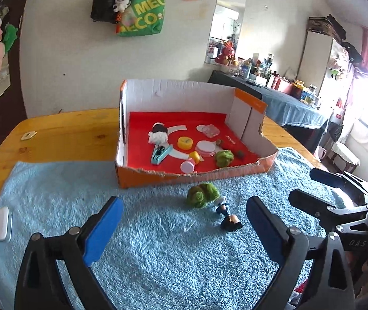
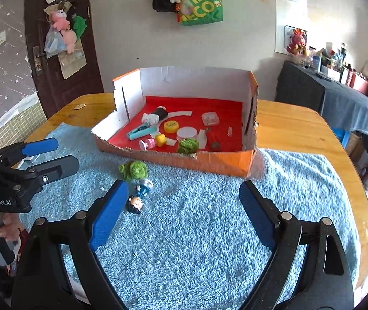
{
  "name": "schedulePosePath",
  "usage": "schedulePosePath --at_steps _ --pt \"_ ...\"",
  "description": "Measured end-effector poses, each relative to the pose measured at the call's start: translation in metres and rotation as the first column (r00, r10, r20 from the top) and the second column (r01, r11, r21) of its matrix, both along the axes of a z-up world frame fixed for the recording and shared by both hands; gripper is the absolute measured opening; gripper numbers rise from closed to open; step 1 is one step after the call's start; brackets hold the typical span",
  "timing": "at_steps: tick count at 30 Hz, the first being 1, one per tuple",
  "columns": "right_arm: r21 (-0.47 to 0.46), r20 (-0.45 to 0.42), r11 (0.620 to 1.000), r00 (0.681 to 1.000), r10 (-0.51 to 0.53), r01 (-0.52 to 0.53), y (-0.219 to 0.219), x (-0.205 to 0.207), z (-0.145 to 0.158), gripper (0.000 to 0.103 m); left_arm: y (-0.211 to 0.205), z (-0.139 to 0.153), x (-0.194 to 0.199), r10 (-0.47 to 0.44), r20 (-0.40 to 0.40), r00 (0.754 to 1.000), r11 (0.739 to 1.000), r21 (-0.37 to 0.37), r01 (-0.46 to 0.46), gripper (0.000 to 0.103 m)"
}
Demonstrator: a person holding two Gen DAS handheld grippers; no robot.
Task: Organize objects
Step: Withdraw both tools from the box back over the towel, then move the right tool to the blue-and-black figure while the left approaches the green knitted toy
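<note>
The small items on the red floor of the cardboard box [image 1: 142,173] are hard to name: a yellow cap [image 1: 185,142], a pink-and-white round lid [image 1: 205,148], a teal clip [image 1: 160,153] and a green fuzzy ball [image 1: 224,158] can be made out, but two dark bits near the box's right wall are too small to identify. The box's near wall is torn low and ragged, and its right wall hides part of the floor in the right wrist view. Both wrist views cut off the rear of each tool.

In front of the box, on the blue towel [image 1: 54,193] covering the wooden tabletop [image 1: 62,134], lies a second green fuzzy ball [image 1: 203,193], close to the torn wall. Just nearer than it lie a small blue figurine [image 1: 221,204] and a dark-haired figurine [image 1: 231,222], both on their sides.

The left tool [image 1: 184,222] hangs above the towel with its jaws spread wide, holding nothing; the figurines lie toward its right finger. The right tool [image 2: 184,211] is likewise spread wide and empty, and the dark-haired figurine [image 2: 135,204] lies just beside its left finger [image 2: 109,214].
</note>
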State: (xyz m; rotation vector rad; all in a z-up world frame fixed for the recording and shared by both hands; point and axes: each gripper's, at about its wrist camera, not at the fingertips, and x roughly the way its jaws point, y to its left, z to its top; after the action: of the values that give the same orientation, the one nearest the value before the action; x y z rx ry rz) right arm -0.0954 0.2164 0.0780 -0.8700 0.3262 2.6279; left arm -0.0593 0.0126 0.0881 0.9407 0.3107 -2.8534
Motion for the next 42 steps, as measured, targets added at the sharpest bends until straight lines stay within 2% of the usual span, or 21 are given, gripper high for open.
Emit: schedulePosePath --at_steps 6,18,32,42 --pt "-0.022 0.003 0.999 1.000 -0.028 0.028 0.001 0.007 -0.015 0.089 -0.001 -0.017 0.000 0.031 0.035 0.999 0.999 0.024 -0.032 0.100" --pt "-0.046 0.039 0.997 0.997 -0.066 0.068 -0.001 0.011 -0.046 0.089 0.003 -0.052 0.002 0.069 0.105 0.992 0.997 0.025 -0.072 0.100" --pt "-0.064 0.066 0.997 0.997 -0.045 0.049 -0.005 -0.002 -0.056 0.089 -0.004 -0.055 0.000 0.069 0.112 0.991 0.997 0.016 -0.072 0.100" --pt "-0.113 0.104 0.993 0.994 0.035 -0.023 -0.014 -0.040 -0.058 0.089 -0.033 -0.052 0.004 0.091 0.126 0.988 0.996 0.011 -0.093 0.100"
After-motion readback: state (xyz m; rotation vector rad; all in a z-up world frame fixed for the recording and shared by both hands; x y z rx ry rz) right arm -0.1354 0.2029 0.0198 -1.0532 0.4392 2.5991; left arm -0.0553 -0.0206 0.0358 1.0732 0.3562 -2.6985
